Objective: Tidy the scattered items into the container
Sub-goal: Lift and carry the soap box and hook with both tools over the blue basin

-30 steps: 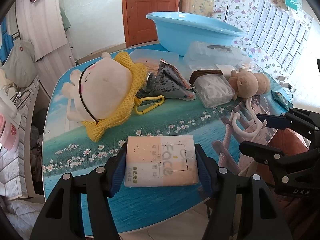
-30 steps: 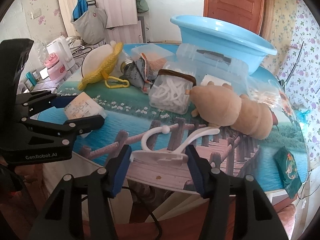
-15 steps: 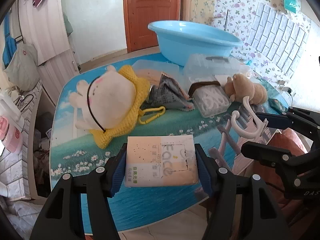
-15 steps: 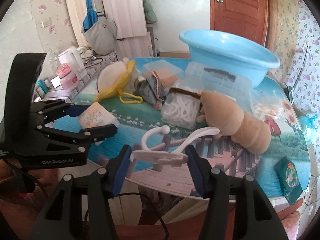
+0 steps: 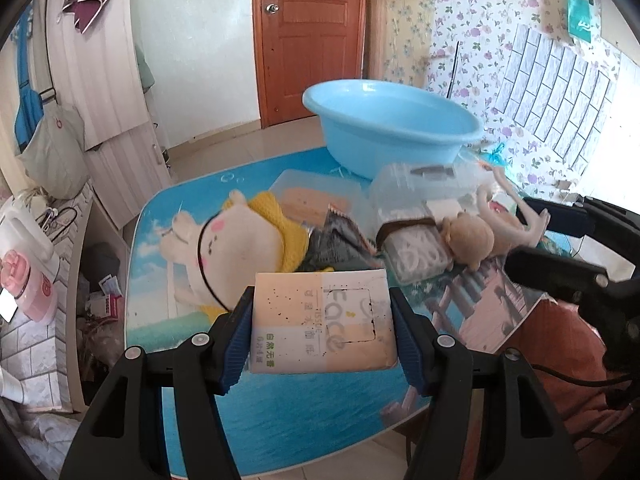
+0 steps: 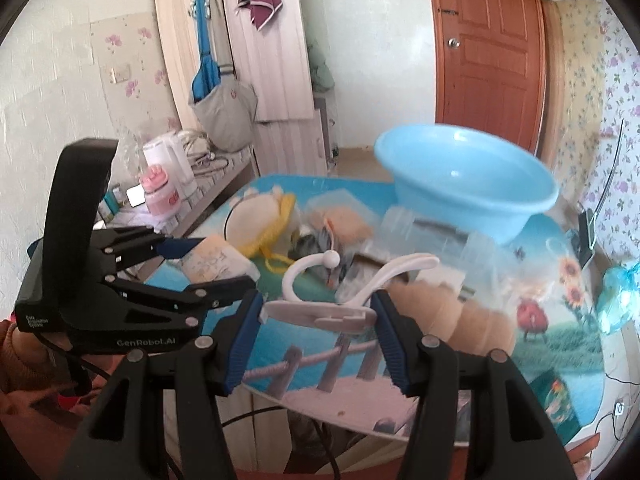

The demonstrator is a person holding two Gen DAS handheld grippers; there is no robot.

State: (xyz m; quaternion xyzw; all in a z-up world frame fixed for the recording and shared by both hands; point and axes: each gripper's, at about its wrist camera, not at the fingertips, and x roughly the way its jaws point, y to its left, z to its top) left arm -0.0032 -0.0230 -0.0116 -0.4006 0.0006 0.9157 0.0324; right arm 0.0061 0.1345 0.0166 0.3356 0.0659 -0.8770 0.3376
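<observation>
The tissue pack (image 5: 322,322) clamped in the left claw (image 5: 322,334) carries the word "Face" in large pale letters running sideways, with "TISSUE" in small print beside it and lines of Chinese characters, one of them green, too small to read with certainty. Seen from the right wrist view, the black body of the left claw (image 6: 216,270) bears "GenRobot.AI" in grey lettering along its lower edge, and a small block of text near its rear corner is too tiny to make out.
</observation>
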